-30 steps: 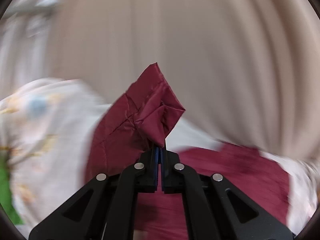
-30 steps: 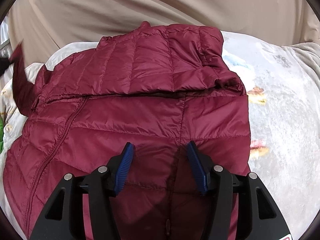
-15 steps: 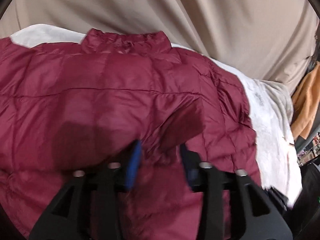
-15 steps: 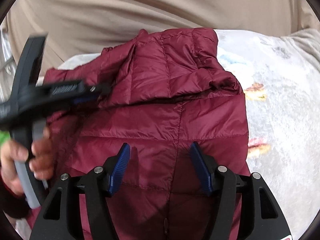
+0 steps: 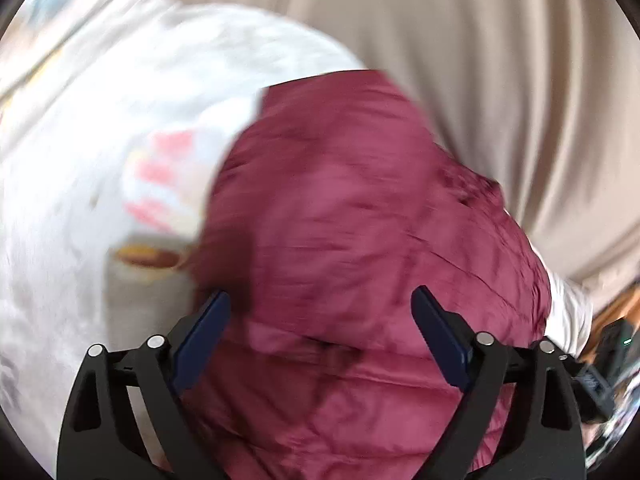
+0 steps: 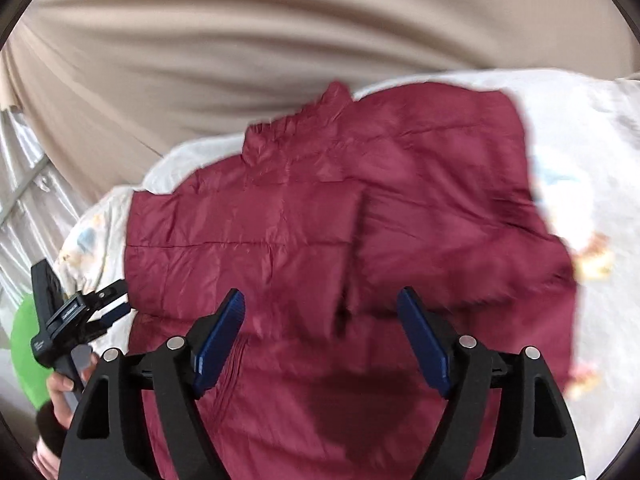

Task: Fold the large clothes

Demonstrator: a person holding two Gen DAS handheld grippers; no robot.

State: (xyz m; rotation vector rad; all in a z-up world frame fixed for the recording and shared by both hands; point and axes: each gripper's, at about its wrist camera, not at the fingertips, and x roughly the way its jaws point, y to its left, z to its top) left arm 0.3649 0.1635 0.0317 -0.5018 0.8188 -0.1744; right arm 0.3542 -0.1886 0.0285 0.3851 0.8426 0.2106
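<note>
A maroon quilted puffer jacket (image 6: 340, 232) lies on a white printed bedsheet (image 6: 580, 140), its collar toward the beige curtain and both sides folded in over the middle. It fills the left wrist view (image 5: 360, 220), which is blurred. My left gripper (image 5: 320, 312) is open and empty just above the jacket. It also shows at the left of the right wrist view (image 6: 114, 300), beside the jacket's left edge. My right gripper (image 6: 320, 308) is open and empty above the jacket's lower part.
A beige curtain (image 6: 280, 40) hangs behind the bed. A green object (image 6: 28, 344) lies at the left edge. The sheet (image 5: 100, 120) has coloured prints. Dark and orange things (image 5: 612, 344) show at the far right of the left wrist view.
My left gripper let go of the jacket sleeve it held up, opened, and swung out to the jacket's left side. The sleeve now lies folded across the jacket. My right gripper stayed open.
</note>
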